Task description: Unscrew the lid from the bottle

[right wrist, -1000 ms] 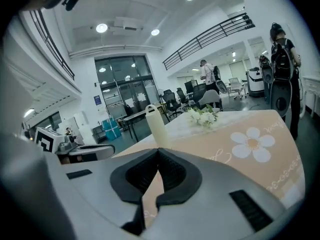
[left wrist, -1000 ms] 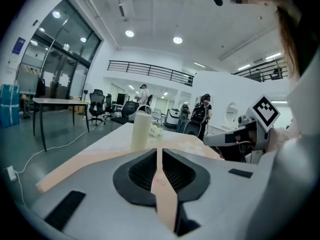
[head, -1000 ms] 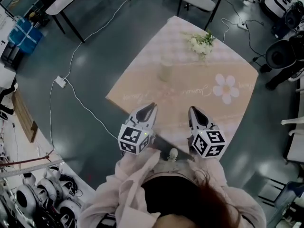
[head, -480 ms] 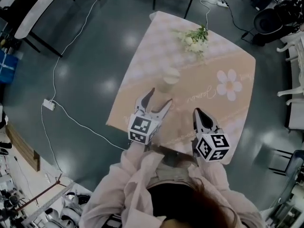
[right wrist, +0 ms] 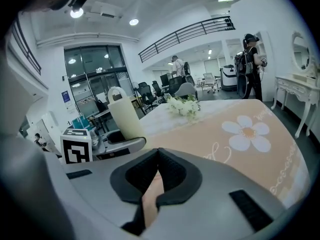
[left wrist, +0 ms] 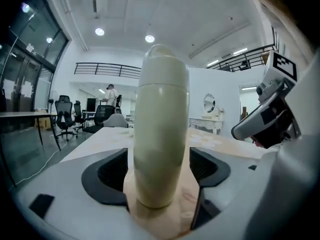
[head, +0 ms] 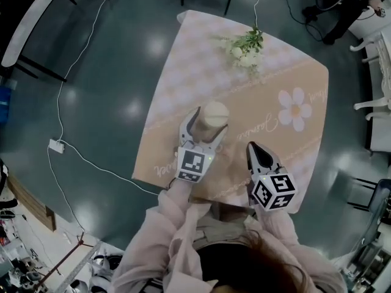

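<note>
Left gripper [head: 207, 124] has advanced, jaws just opened around lidded bottle [head: 214, 111]; right gripper [head: 251, 146] closed.

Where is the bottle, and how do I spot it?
Look at the peach table with the big white daisy printed on it. On it, the bottle stands upright between the left gripper's jaws, which have just been opening. It is tall, smooth and cream-coloured, unlike the leafy flowers further back.

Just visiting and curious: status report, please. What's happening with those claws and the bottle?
Left gripper open, jaws just opened, bottle standing between them, ungripped. Right gripper shut, empty. Lid still on. Flowers well clear.
</note>
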### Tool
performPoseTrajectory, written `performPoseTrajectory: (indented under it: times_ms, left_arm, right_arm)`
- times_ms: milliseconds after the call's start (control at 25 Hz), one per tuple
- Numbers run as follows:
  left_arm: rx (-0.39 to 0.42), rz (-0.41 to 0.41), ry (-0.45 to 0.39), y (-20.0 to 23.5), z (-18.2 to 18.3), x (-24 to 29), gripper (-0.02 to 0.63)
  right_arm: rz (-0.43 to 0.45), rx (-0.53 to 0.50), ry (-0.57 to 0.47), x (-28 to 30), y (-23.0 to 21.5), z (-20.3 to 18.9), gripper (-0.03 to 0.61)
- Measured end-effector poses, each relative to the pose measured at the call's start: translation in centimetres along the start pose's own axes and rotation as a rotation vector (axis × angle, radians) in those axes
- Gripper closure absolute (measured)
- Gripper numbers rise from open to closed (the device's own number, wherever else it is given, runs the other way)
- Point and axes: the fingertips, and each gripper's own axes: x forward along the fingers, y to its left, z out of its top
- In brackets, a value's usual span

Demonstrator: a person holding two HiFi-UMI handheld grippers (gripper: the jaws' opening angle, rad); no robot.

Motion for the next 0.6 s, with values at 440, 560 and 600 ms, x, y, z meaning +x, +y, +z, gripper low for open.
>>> performPoseTrajectory:
  times_ms: [440, 560, 600]
  left_arm:
    - [-0.004, -0.034, 0.056, 0.3, -0.4, 2.6, 0.295]
    - [0.001, -0.029, 0.058, 0.3, -0.5, 2.6, 0.301]
    - [0.006, -0.03, 0.062, 0.2, -0.5, 2.6, 0.299]
  right_arm:
    - [-0.002, 0.031, 0.012, 1.3, -1.4, -0.1, 0.566]
    - [0.004, 0.03, 0.012, 1.3, -1.5, 0.0, 0.566]
    - [0.006, 0.029, 0.011, 1.3, -1.5, 0.0, 0.566]
